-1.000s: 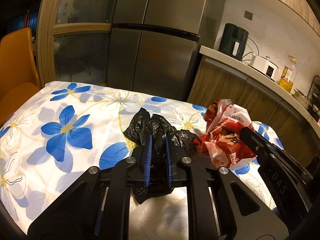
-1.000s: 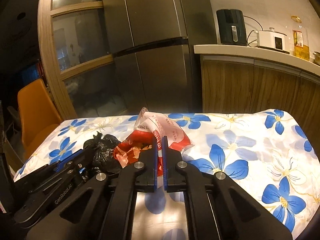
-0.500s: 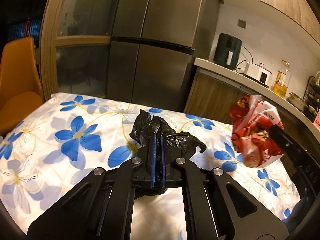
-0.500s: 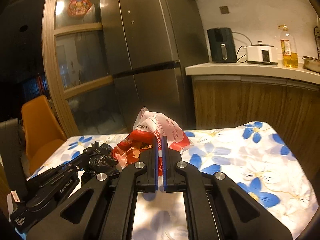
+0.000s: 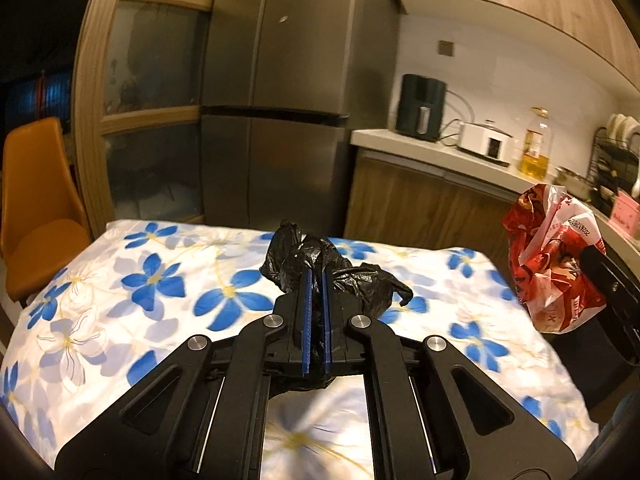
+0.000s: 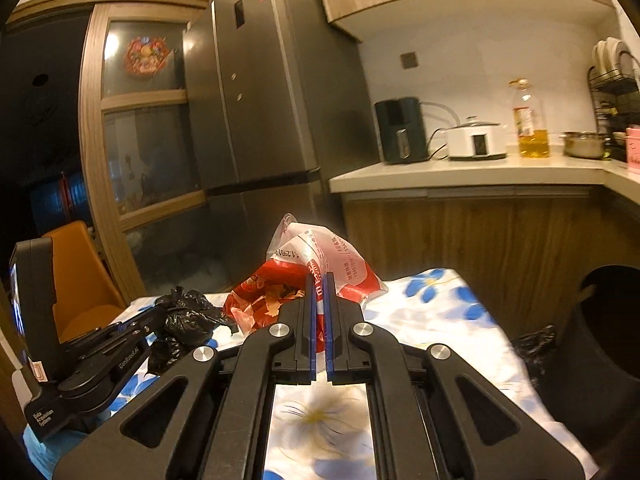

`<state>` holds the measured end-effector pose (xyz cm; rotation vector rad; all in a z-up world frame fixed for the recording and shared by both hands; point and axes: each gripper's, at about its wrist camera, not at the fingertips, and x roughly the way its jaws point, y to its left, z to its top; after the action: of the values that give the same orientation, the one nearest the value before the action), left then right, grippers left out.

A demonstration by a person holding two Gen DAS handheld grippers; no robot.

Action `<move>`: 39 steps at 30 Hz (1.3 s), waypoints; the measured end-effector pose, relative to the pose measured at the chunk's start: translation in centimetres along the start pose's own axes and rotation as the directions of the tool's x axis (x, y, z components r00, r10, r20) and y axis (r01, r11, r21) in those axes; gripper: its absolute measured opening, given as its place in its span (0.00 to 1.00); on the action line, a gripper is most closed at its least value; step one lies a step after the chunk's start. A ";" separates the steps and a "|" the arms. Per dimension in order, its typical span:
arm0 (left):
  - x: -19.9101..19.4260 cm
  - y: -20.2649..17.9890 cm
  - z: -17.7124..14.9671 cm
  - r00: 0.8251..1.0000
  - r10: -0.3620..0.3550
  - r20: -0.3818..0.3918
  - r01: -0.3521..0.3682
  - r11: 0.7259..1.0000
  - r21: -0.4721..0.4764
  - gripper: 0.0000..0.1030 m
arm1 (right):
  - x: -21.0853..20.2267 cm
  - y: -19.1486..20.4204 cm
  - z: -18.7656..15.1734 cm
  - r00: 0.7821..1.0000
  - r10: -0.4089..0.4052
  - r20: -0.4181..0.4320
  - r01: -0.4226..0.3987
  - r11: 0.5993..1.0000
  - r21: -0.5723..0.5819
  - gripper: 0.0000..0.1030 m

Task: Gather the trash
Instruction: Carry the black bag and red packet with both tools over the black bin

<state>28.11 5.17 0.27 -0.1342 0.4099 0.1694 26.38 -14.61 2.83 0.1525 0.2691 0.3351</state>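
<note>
- Far left in the right wrist view, the left gripper [image 6: 170,314] reaches in from the picture's left edge. Its body carries white lettering: "GenRobot.AI" along the arm and "Data Acquisition System" on the base.
- That gripper is clamped on the black plastic bag [image 5: 320,272] — in the left wrist view its blue pads [image 5: 307,312] stand nearly together with crumpled black film squeezed between them.
- The black bag is held above the floral tablecloth [image 5: 152,280], not lying on it. It is a wad without a clear long axis; one peak points up and away from the camera, a loose tail trails to the right, and a fold hangs below the jaws.
- Centre of the right wrist view: the right gripper [image 6: 319,312] is closed on the red and white plastic bag [image 6: 320,256], its pads pinching the film with only a thin slit showing.
- This bag stands roughly upright in the grip, white printed top uppermost, red crumpled part spilling to the left. Rows of small print and digits run across the white panel, too small and warped to read.
- In the left wrist view the same red and white bag [image 5: 556,256] hangs at the right, past the table's edge, long axis near vertical; a digit string on it is not legible.
- Far right, a dark bin [image 6: 608,340] stands beside the table, lower than the red bag.
</note>
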 end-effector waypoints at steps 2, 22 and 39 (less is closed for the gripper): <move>-1.1 -1.6 0.2 1.000 -0.020 0.014 0.020 1.000 0.016 0.03 | -1.5 -1.0 0.2 1.000 -0.020 0.015 0.020 1.000 0.007 0.04; -5.4 -20.2 -1.0 0.951 -0.307 0.016 0.300 0.938 0.173 0.03 | -12.1 -13.5 1.2 0.953 -0.280 0.117 0.268 0.958 0.106 0.04; -4.9 -32.7 -2.9 0.888 -0.459 -0.037 0.454 0.858 0.240 0.03 | -15.8 -22.7 1.0 0.886 -0.446 0.127 0.421 0.889 0.181 0.04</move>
<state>28.81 -27.98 2.71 0.0144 0.3633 -0.3506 19.16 -41.38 3.13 0.2607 0.1568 -0.1475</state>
